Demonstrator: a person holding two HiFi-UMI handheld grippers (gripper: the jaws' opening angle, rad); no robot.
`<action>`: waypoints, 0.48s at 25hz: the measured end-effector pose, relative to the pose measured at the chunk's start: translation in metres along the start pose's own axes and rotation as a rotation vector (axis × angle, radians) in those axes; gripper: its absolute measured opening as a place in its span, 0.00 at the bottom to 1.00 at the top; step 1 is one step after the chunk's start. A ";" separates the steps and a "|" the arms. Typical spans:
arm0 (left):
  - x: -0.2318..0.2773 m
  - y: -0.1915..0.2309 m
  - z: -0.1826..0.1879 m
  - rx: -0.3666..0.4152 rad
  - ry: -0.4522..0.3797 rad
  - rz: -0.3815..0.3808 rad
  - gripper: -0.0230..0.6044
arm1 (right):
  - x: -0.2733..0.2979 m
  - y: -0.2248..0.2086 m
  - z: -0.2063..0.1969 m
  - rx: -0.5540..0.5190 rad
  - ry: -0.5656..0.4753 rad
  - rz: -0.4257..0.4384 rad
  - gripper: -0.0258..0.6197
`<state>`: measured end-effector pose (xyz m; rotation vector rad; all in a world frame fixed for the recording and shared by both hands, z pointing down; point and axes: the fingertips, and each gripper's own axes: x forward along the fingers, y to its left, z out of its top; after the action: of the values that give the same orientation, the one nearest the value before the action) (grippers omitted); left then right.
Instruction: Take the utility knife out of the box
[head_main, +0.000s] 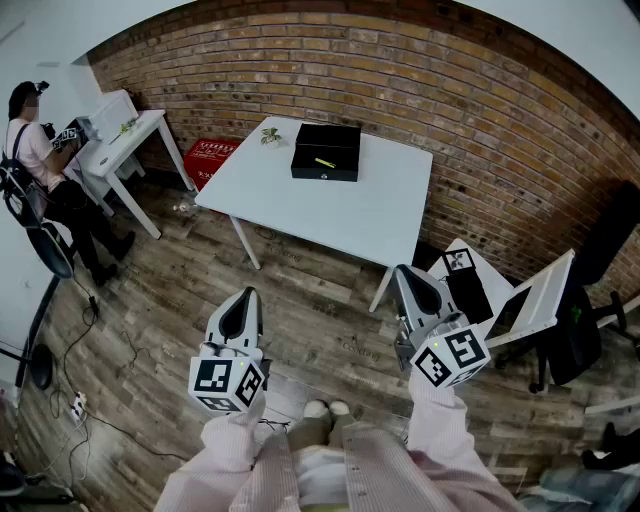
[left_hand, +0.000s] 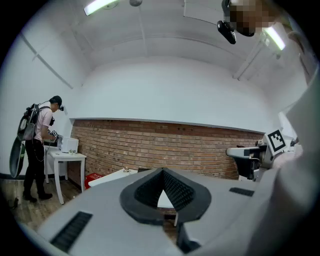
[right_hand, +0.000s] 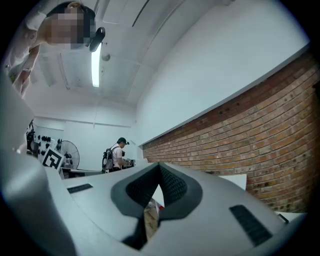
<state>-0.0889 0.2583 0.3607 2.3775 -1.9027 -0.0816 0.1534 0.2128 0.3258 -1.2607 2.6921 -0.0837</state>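
Utility knife (head_main: 325, 162) in black box (head_main: 325, 175), well beyond right claw (head_main: 406, 270)

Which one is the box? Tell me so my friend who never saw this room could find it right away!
Find the long brick wall, then the big white table standing in front of it. The box sits near the table's far edge, beside a little green sprig. It is the only black thing on that table, flat, with a small yellow-green streak on it.

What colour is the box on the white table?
The box is black; the head view shows it best.
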 end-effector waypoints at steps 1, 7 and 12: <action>0.000 -0.001 -0.001 0.000 0.002 0.000 0.02 | 0.000 -0.001 -0.001 -0.002 0.002 0.000 0.04; 0.003 -0.010 -0.008 -0.004 0.012 0.000 0.02 | -0.003 -0.005 -0.006 -0.003 -0.002 0.021 0.04; 0.003 -0.018 -0.010 -0.003 0.014 0.000 0.02 | -0.008 -0.012 -0.014 -0.003 0.022 0.017 0.04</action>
<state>-0.0695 0.2598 0.3690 2.3702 -1.8952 -0.0679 0.1646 0.2106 0.3421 -1.2448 2.7219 -0.0915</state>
